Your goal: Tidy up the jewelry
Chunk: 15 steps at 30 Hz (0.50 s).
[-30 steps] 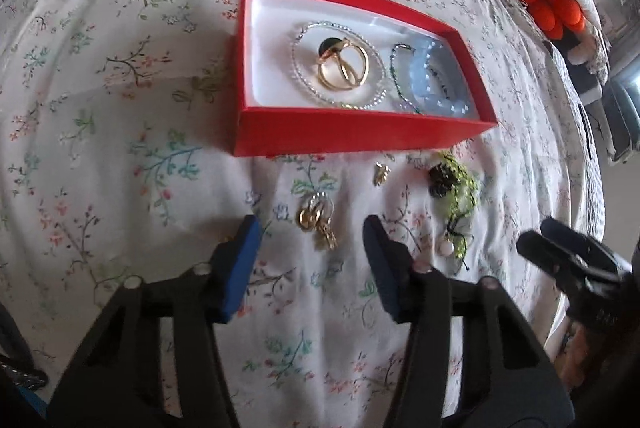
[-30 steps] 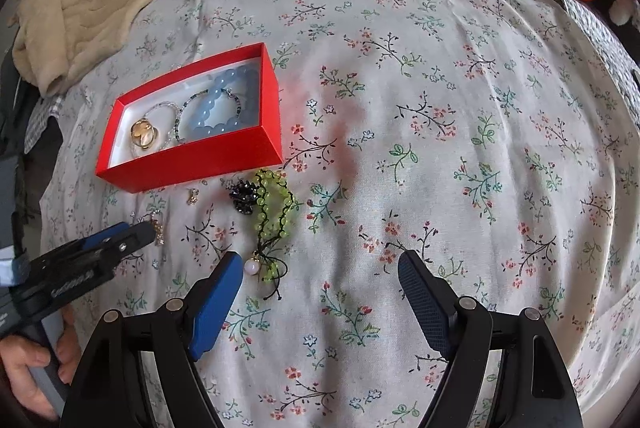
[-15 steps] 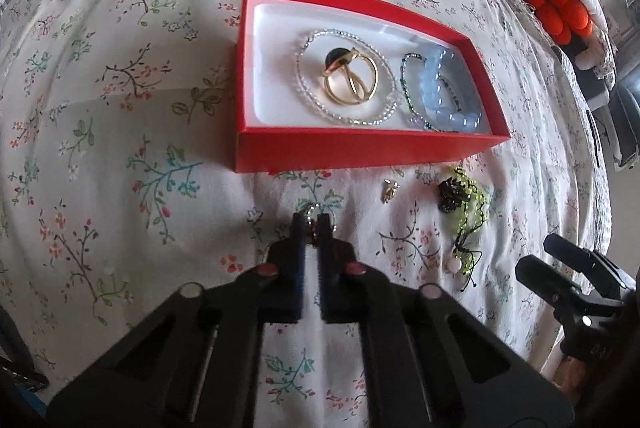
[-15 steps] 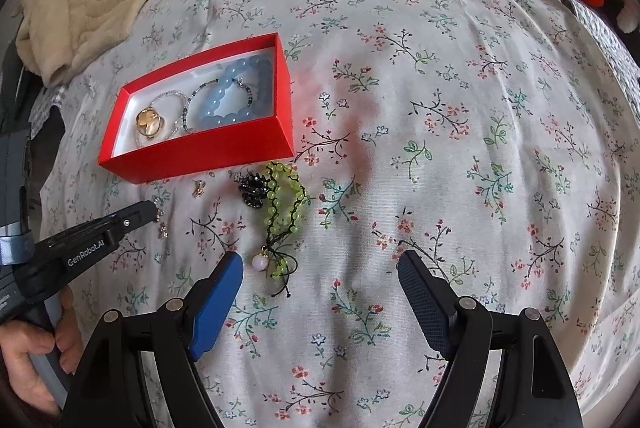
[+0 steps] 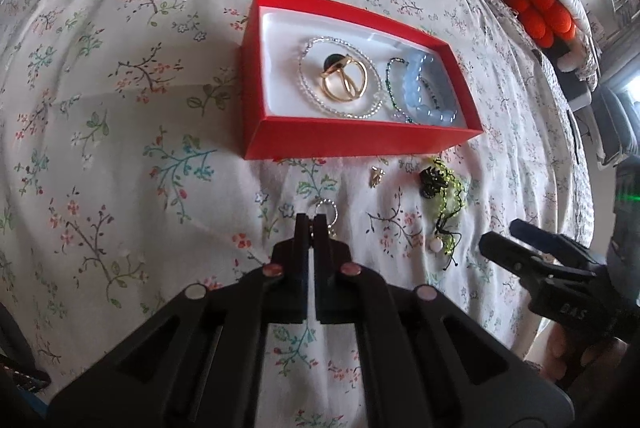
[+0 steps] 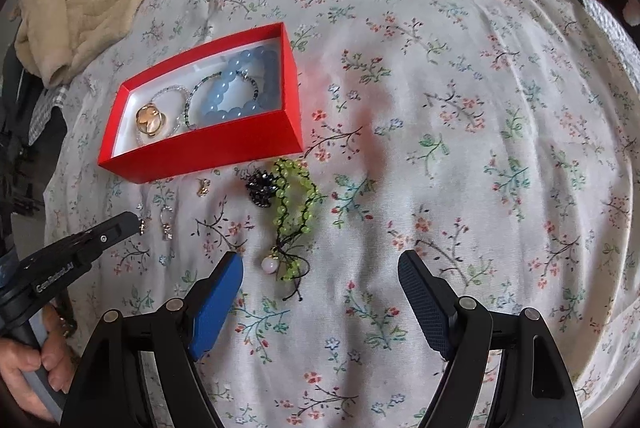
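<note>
The left gripper (image 5: 311,220) is clenched on the gold hoop earring (image 5: 329,213) lying on the floral bedspread (image 5: 120,148), seemingly to carry it to the red box (image 5: 360,144) just beyond; the right gripper (image 6: 320,280) hangs released near the green beaded bracelet (image 6: 294,196), empty.

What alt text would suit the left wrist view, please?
The left tongs, shut, pinch a small earring on a floral bedspread. Behind lies an open red box holding bracelets and a gold ring; a green bracelet lies to the right.
</note>
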Each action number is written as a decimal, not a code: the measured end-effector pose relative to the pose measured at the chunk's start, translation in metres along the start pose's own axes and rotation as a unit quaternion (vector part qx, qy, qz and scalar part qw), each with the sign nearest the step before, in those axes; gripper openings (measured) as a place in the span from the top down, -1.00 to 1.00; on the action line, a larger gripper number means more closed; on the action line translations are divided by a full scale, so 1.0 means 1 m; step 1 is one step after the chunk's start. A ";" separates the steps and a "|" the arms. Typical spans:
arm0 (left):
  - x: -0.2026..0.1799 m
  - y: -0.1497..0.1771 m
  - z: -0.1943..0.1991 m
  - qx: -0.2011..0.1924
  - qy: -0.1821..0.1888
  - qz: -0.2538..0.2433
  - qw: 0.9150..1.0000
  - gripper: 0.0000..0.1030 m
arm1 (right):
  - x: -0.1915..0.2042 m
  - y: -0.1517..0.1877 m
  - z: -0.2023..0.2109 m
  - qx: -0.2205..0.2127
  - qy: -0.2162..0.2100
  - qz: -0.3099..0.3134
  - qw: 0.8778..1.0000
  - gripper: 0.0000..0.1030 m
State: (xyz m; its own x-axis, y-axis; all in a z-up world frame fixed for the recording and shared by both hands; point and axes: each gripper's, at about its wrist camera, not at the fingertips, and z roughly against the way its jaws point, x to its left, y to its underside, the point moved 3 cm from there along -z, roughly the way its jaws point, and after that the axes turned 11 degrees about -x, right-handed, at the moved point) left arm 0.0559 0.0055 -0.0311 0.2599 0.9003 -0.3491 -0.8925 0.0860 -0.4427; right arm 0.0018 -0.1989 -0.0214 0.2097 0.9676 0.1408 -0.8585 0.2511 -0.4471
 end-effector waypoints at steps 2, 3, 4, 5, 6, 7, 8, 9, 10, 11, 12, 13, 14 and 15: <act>0.004 0.001 0.004 -0.002 0.000 0.002 1.000 0.96 | 0.001 0.001 -0.004 0.006 -0.007 -0.004 1.000 -0.58; 0.005 0.002 0.005 -0.002 0.000 0.002 1.000 0.96 | 0.002 0.001 -0.005 0.010 -0.010 -0.006 1.000 -0.58; 0.005 0.003 0.006 -0.002 0.000 0.001 1.000 0.96 | 0.002 0.002 -0.007 0.012 -0.013 -0.008 1.000 -0.58; 0.007 0.004 0.007 -0.001 0.001 0.001 1.000 0.96 | 0.003 0.002 -0.009 0.016 -0.016 -0.009 1.000 -0.58; 0.008 0.005 0.008 -0.001 0.000 0.000 1.000 0.96 | 0.003 0.003 -0.011 0.019 -0.018 -0.010 1.000 -0.58; 0.008 0.006 0.008 0.000 0.000 -0.001 1.000 0.96 | 0.003 0.004 -0.013 0.022 -0.019 -0.010 1.000 -0.58; 0.009 0.007 0.009 0.001 -0.001 -0.002 1.000 0.96 | 0.003 0.005 -0.015 0.026 -0.020 -0.011 0.999 -0.58; 0.010 0.009 0.009 0.002 -0.002 -0.003 1.000 0.96 | 0.002 0.007 -0.018 0.032 -0.019 -0.010 0.999 -0.58; 0.011 0.010 0.009 0.003 -0.003 -0.003 1.000 0.96 | 0.002 0.009 -0.020 0.036 -0.018 -0.010 0.999 -0.57; 0.011 0.010 0.008 0.004 -0.005 -0.003 1.000 0.96 | 0.002 0.009 -0.023 0.039 -0.016 -0.008 0.999 -0.56; 0.012 0.010 0.008 0.005 -0.006 -0.003 1.000 0.96 | 0.002 0.010 -0.024 0.040 -0.015 -0.006 0.999 -0.54; 0.013 0.011 0.008 0.005 -0.007 -0.002 1.000 0.96 | 0.002 0.012 -0.027 0.043 -0.011 0.000 0.999 -0.46; 0.015 0.012 0.008 0.006 -0.009 -0.002 1.000 0.96 | 0.003 0.013 -0.028 0.046 -0.009 0.005 0.999 -0.40; 0.016 0.012 0.008 0.007 -0.010 -0.002 1.000 0.96 | 0.004 0.016 -0.030 0.050 -0.008 0.011 0.999 -0.29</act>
State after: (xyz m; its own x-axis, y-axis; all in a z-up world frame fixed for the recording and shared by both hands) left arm 0.0459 0.0239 -0.0356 0.2564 0.9085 -0.3301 -0.8963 0.0956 -0.4331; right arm 0.0031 -0.1906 -0.0539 0.1834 0.9721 0.1461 -0.9052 0.2250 -0.3606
